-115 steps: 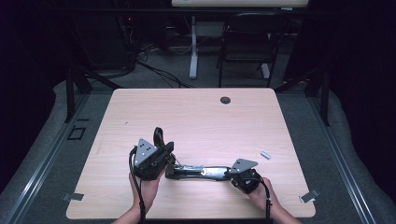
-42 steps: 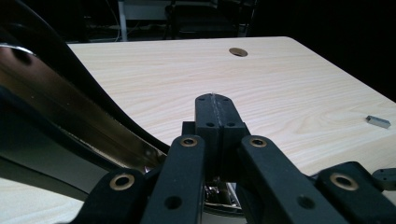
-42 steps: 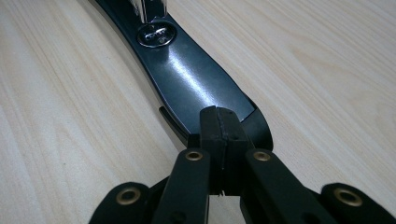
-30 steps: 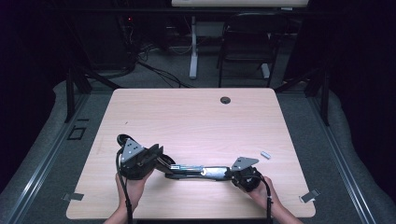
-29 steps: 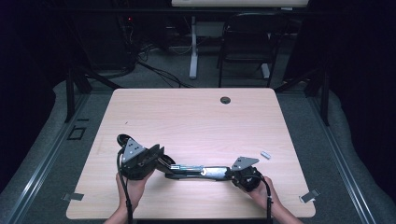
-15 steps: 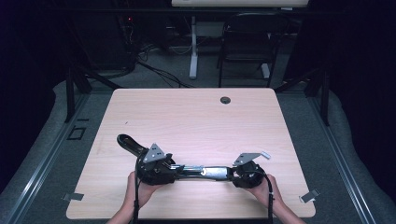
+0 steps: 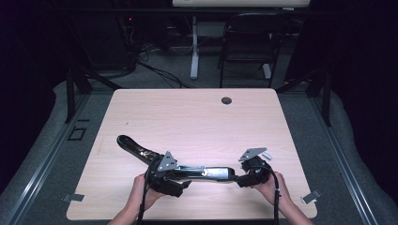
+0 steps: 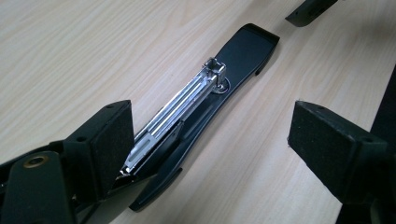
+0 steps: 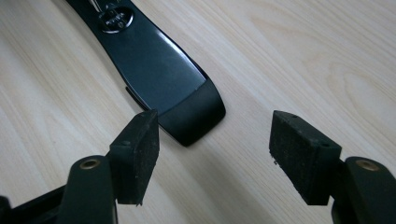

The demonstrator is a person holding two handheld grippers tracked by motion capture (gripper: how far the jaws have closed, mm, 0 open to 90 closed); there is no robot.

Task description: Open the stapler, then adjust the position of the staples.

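On the pale wooden surface in a dark room, the opened black-and-chrome stapler lies between both spread claws, left claw and right claw, unpinched.

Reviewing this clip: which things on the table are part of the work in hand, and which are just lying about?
In the job:
- black stapler, opened out flat, metal staple channel exposed
- left tool, jaws just opened, off the stapler
- right tool, jaws just opened, stapler's end ahead of them

Lying about:
- small white piece near the right tool
- round grommet at the table's far edge
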